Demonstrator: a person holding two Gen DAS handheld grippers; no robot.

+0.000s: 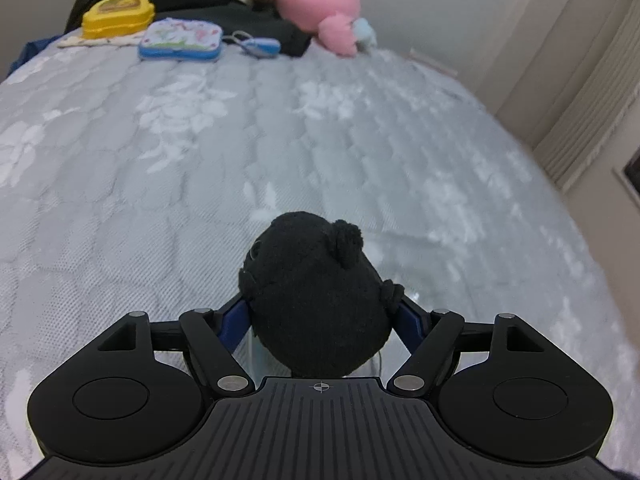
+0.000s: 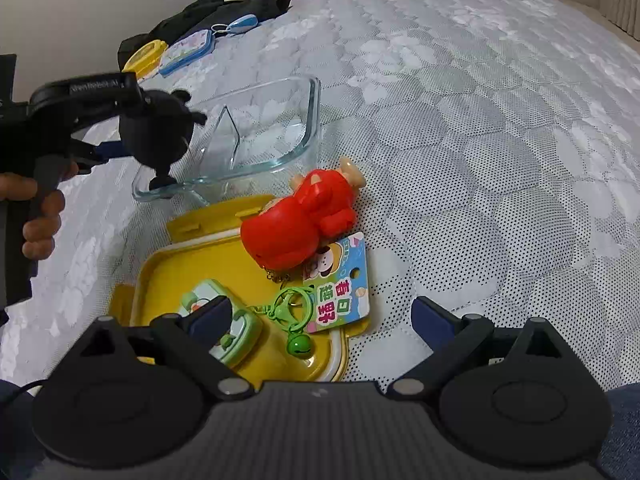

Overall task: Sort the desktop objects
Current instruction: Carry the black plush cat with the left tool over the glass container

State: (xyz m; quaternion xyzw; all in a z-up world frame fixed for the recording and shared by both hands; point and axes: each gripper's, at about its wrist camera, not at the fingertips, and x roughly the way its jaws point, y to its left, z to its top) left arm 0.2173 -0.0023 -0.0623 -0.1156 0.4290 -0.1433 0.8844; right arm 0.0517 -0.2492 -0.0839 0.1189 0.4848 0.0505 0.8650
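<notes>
My left gripper (image 1: 320, 312) is shut on a black plush toy (image 1: 316, 296). In the right wrist view the left gripper (image 2: 132, 148) holds that black plush toy (image 2: 158, 132) above the near left corner of a clear glass dish (image 2: 260, 128). My right gripper (image 2: 320, 316) is open and empty above a yellow tray (image 2: 168, 268). On the tray lie a green keychain toy (image 2: 236, 336) with a green clasp and bell (image 2: 294, 320). A red figure toy (image 2: 300, 224) with a paper tag (image 2: 340, 284) lies across the tray's far right edge.
Everything rests on a grey quilted mattress (image 1: 360, 140). At the far side lie a yellow case (image 1: 118, 16), a blue patterned case (image 1: 180, 40), a small blue keyring item (image 1: 258, 46), a black garment (image 1: 240, 16) and a pink plush (image 1: 316, 0). A wall runs behind.
</notes>
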